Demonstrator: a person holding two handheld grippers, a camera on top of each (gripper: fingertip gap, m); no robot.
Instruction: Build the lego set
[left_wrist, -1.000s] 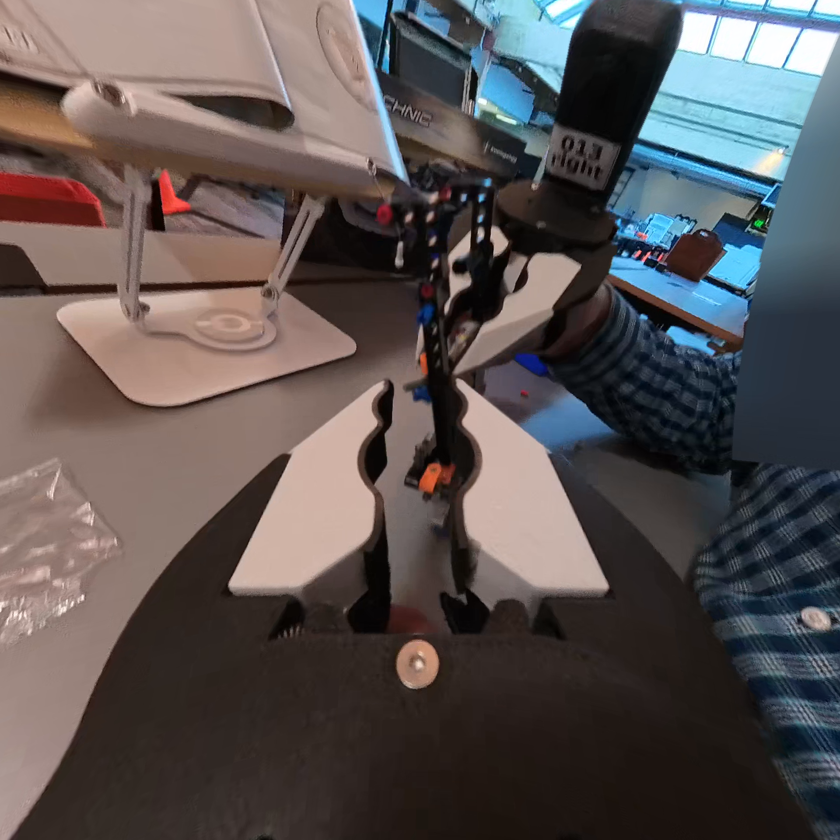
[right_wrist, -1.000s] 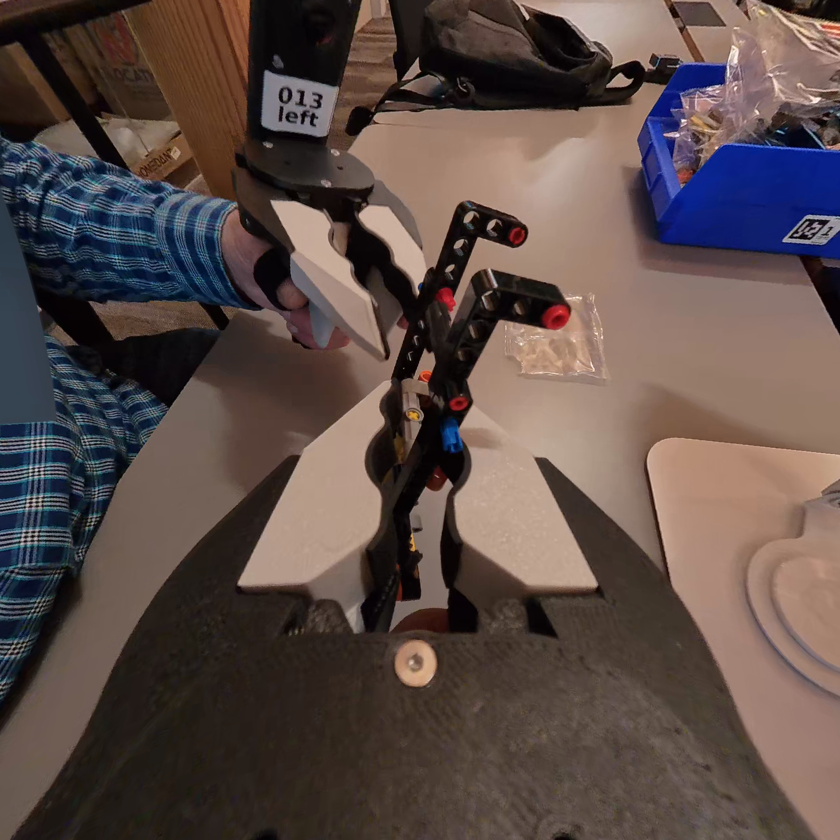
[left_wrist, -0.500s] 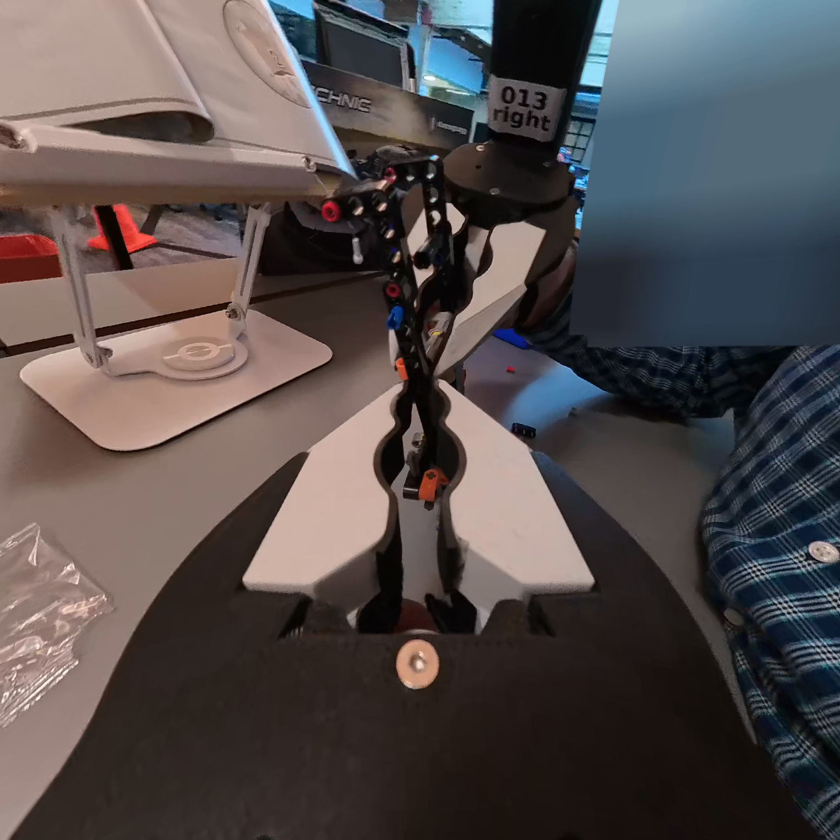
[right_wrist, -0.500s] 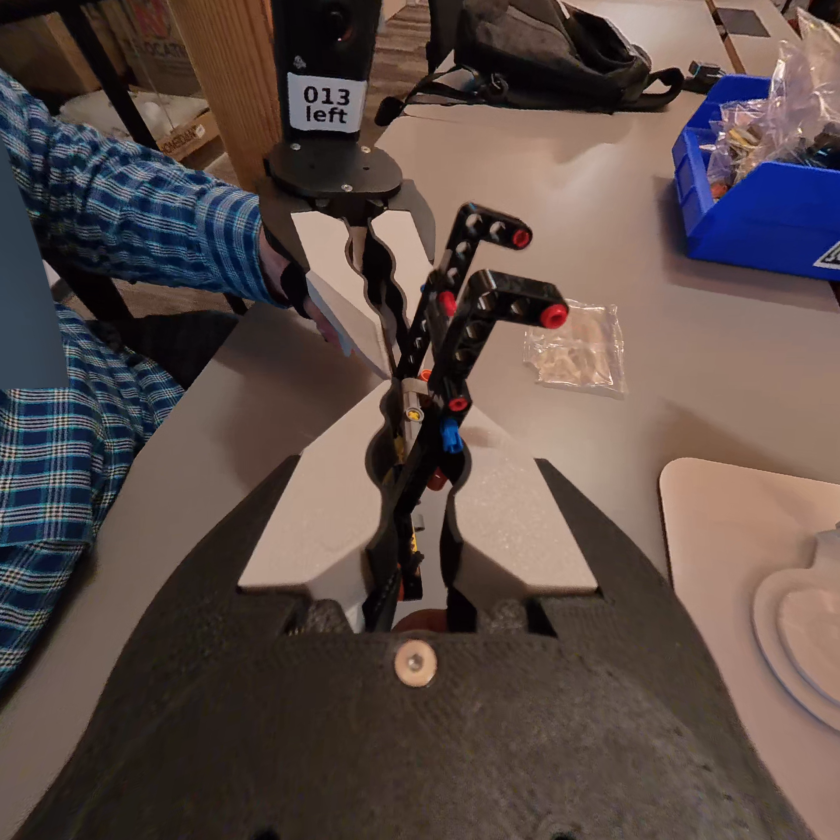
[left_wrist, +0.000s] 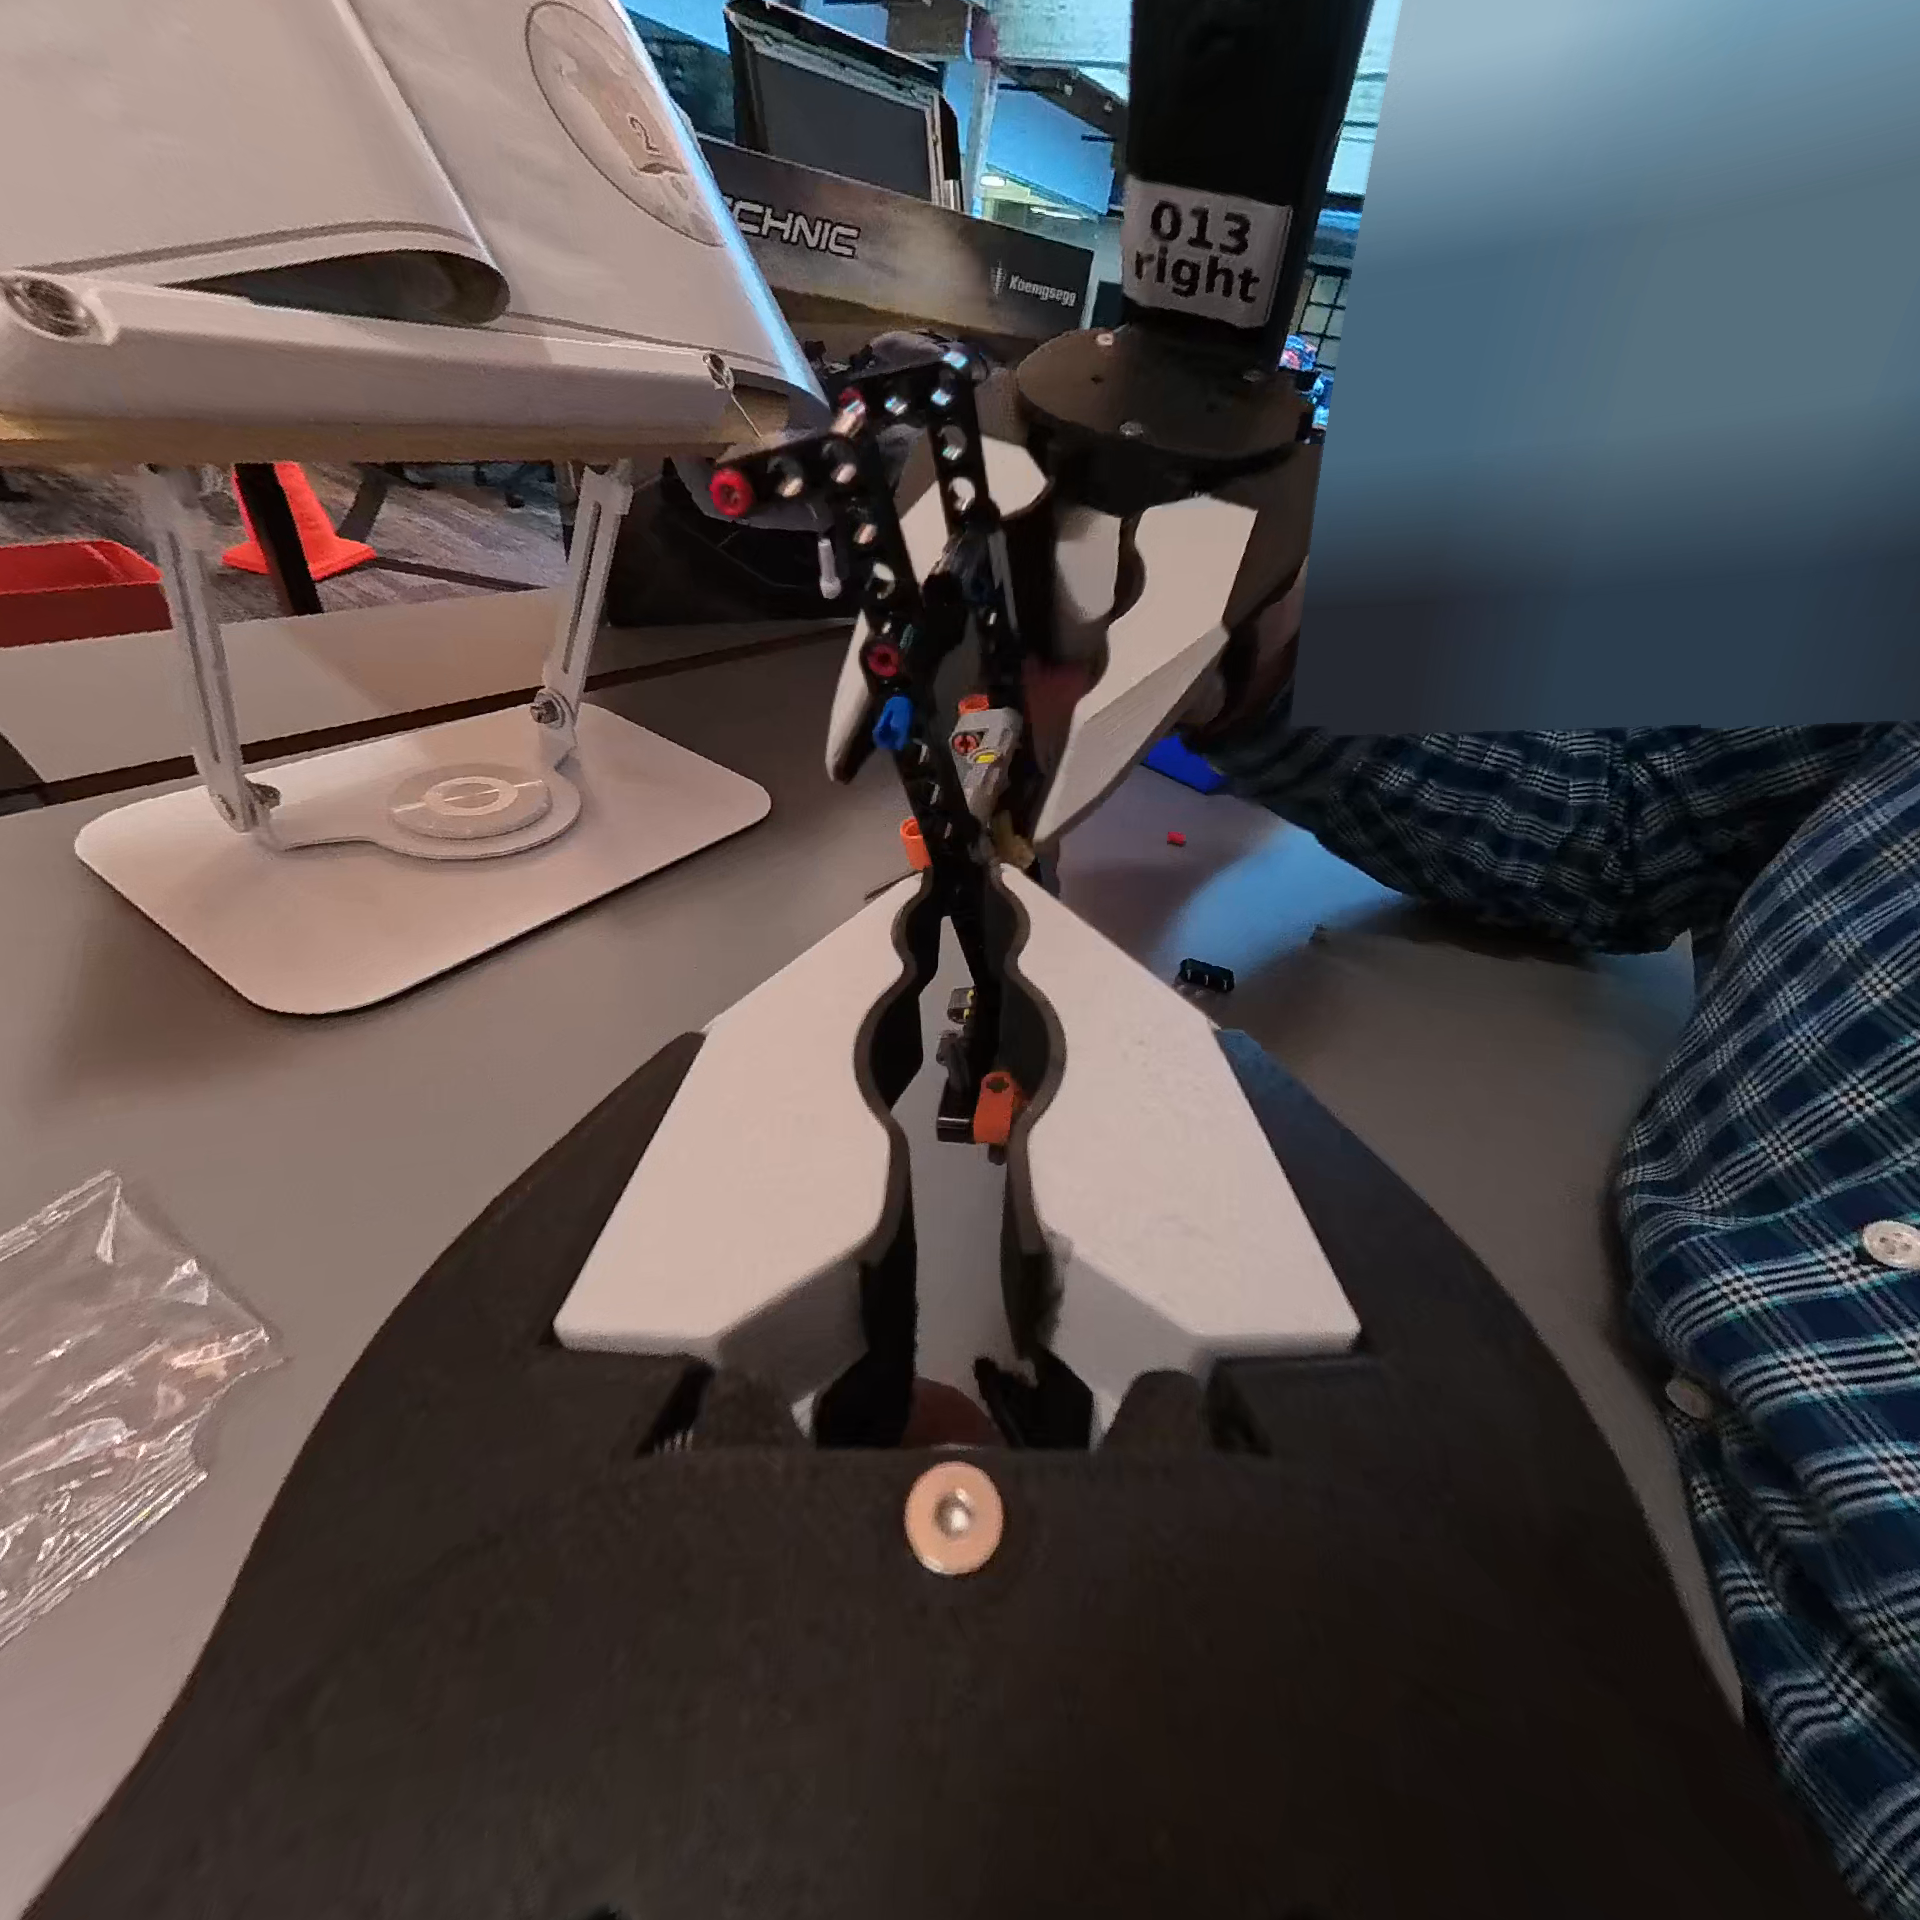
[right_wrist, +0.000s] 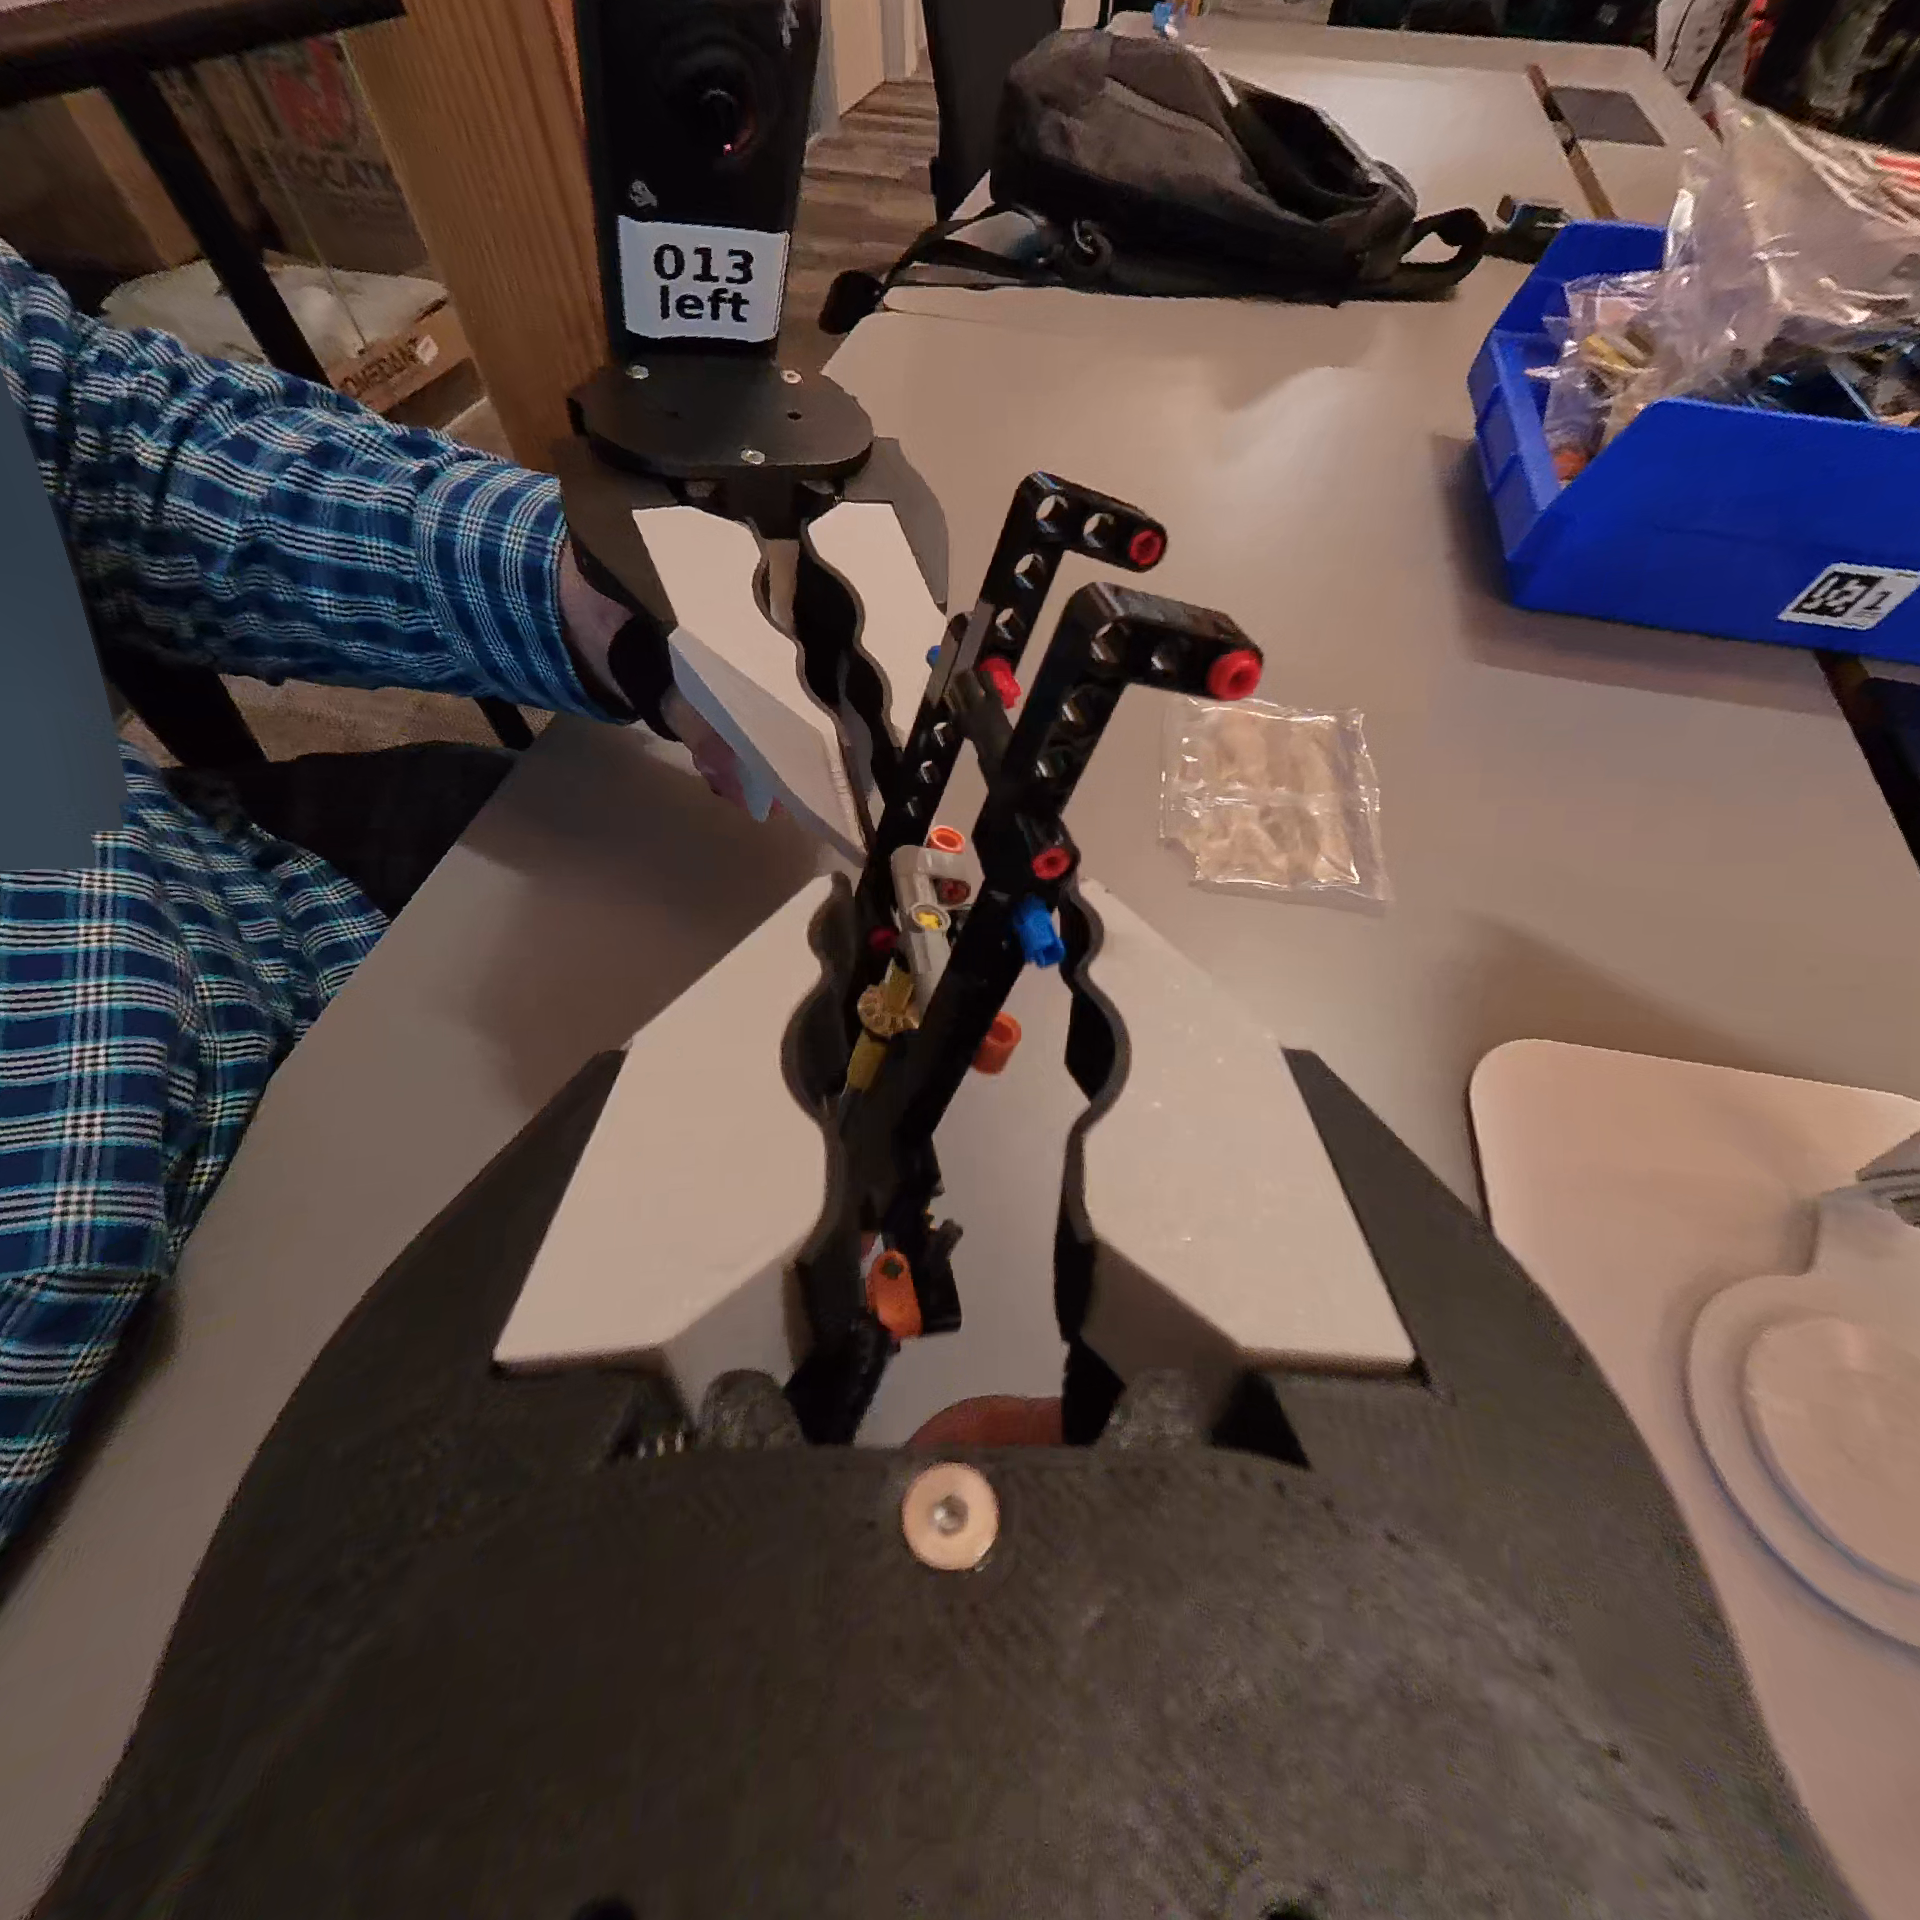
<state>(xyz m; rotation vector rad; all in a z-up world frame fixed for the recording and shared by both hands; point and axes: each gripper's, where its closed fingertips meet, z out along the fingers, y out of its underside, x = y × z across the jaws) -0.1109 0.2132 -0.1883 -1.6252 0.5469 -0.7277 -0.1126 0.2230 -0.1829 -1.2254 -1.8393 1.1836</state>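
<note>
A black lego assembly (left_wrist: 940, 665) of long holed beams with red, blue and orange pins stands upright above the grey table (left_wrist: 416, 1091). My left gripper (left_wrist: 961, 904) is shut on its lower part, with an orange pin between the fingers. In the right wrist view the assembly (right_wrist: 1039, 748) leans through my right gripper (right_wrist: 956, 894), whose fingers stand apart around it. The left gripper (right_wrist: 847, 831) shows there shut beside the beams. The right gripper (left_wrist: 940, 805) shows in the left wrist view with its fingers on either side of the assembly.
A white stand (left_wrist: 416, 831) carries an open booklet (left_wrist: 312, 156) at the left. A clear plastic bag (left_wrist: 94, 1382) lies near it and shows again (right_wrist: 1273, 800). A blue bin (right_wrist: 1662, 520) of bagged parts and a black backpack (right_wrist: 1195, 187) sit farther back. A small black piece (left_wrist: 1205, 975) lies on the table. Less than 4 cm separates the two grippers' tips.
My left gripper closed on the lower part of the assembly. My right gripper's fingers spread apart around it. Both grippers turned to face each other more squarely.
</note>
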